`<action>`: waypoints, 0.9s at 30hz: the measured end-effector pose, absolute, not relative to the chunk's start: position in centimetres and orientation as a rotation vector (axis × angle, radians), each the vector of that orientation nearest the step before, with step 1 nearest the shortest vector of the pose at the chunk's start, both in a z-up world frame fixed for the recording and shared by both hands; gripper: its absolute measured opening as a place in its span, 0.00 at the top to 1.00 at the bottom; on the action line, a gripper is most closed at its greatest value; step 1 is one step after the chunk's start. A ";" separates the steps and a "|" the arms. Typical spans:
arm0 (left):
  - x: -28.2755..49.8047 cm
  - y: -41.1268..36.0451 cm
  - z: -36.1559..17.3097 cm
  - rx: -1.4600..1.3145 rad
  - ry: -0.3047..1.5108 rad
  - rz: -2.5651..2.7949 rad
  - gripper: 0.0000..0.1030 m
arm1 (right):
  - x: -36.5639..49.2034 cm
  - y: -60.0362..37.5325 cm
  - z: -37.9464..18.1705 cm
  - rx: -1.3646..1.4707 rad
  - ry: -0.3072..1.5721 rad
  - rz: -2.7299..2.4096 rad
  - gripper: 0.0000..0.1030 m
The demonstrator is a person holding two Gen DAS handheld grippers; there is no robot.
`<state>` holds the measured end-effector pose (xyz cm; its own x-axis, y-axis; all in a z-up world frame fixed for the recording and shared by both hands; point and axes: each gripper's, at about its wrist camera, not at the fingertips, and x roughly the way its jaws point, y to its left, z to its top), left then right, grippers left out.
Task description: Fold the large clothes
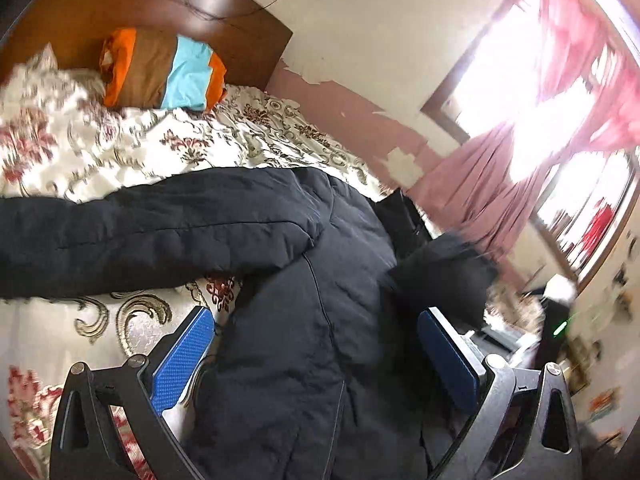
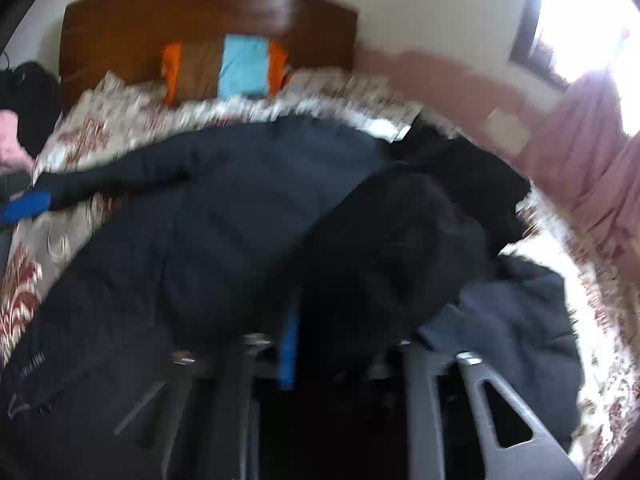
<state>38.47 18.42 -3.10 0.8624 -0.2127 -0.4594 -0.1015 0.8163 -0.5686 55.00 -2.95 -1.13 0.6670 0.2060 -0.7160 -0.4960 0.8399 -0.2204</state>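
Left gripper (image 1: 316,360): nearest the left wrist lens; blue ribbed pads (image 1: 182,364) stand wide apart, released, straddling the coat's body without pressing it.
Right gripper (image 2: 328,360): nearest the right wrist lens, badly blurred; one blue pad strip (image 2: 289,354) shows, dark fabric bunches over the fingers; clenched or released cannot be told.
Bed (image 1: 100,148): cream floral bedspread with red and olive scrollwork, covering the whole surface beneath the garment.
Garment: dark navy quilted padded coat (image 1: 304,300), lying spread on the bedspread, across the bed.
Sleeve (image 1: 152,232): one long sleeve stretches flat to the left of the frame in the left wrist view.
Hood (image 2: 404,248): black bulk heaped at the coat's right side, partly lifted; detail lost to blur.
Headboard (image 1: 132,4): curved brown polished wood, against a pale wall.
Curtain (image 1: 472,188): pink fabric, gathered beside a bright window.
Pillow (image 1: 164,70): orange, brown and light-blue striped cushion, resting against the headboard.
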 end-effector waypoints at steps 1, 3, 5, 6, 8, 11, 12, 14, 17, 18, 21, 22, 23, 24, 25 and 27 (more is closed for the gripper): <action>38.8 18.8 -3.6 -0.644 0.539 -0.072 0.00 | 54.3 -3.6 -1.8 -0.427 0.748 0.417 0.34; 39.4 19.5 -4.5 -0.694 0.549 -0.095 0.00 | 52.5 -4.5 -2.7 -0.444 0.754 0.459 0.32; 40.0 19.7 -5.1 -0.732 0.543 -0.132 0.00 | 50.5 -4.6 -2.9 -0.483 0.756 0.502 0.31; 40.4 19.6 -5.3 -0.741 0.539 -0.149 0.00 | 50.0 -5.1 -2.9 -0.504 0.746 0.515 0.31; 41.0 19.0 -5.3 -0.732 0.532 -0.180 0.00 | 47.3 -5.1 -3.1 -0.586 0.706 0.556 0.31; 41.6 17.7 -5.3 -0.693 0.531 -0.221 0.00 | 44.5 -5.0 -3.2 -0.656 0.689 0.601 0.31; 41.7 17.3 -5.3 -0.684 0.533 -0.239 0.00 | 43.6 -5.5 -3.1 -0.657 0.696 0.602 0.31; 41.8 16.9 -5.6 -0.683 0.542 -0.283 0.00 | 42.7 -6.5 -2.9 -0.639 0.714 0.593 0.31; 42.4 16.4 -6.6 -0.709 0.589 -0.340 0.00 | 41.6 -9.0 -2.9 -0.579 0.745 0.540 0.31; 42.9 16.2 -7.2 -0.717 0.621 -0.341 0.00 | 41.4 -9.8 -2.9 -0.559 0.751 0.519 0.31; 43.4 15.6 -8.2 -0.728 0.677 -0.338 0.00 | 40.9 -12.8 -2.4 -0.470 0.762 0.438 0.31; 43.5 15.3 -8.2 -0.710 0.682 -0.332 0.00 | 41.2 -14.0 -2.2 -0.441 0.768 0.417 0.31; 43.4 15.0 -8.0 -0.694 0.682 -0.329 0.01 | 41.4 -15.0 -2.1 -0.407 0.774 0.395 0.31; 43.3 14.7 -7.8 -0.672 0.681 -0.329 0.01 | 41.2 -15.9 -2.0 -0.366 0.780 0.372 0.30; 43.3 14.4 -7.7 -0.654 0.680 -0.329 0.02 | 41.2 -16.6 -2.0 -0.329 0.788 0.352 0.31; 43.2 13.8 -7.3 -0.638 0.661 -0.348 0.20 | 41.5 -17.9 -1.7 -0.262 0.797 0.310 0.30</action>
<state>43.18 13.79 -7.31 0.7426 -0.4889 -0.4577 0.0997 0.7565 -0.6463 41.51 -17.89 -1.74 0.6582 0.1728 -0.7328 -0.3678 0.9230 -0.1127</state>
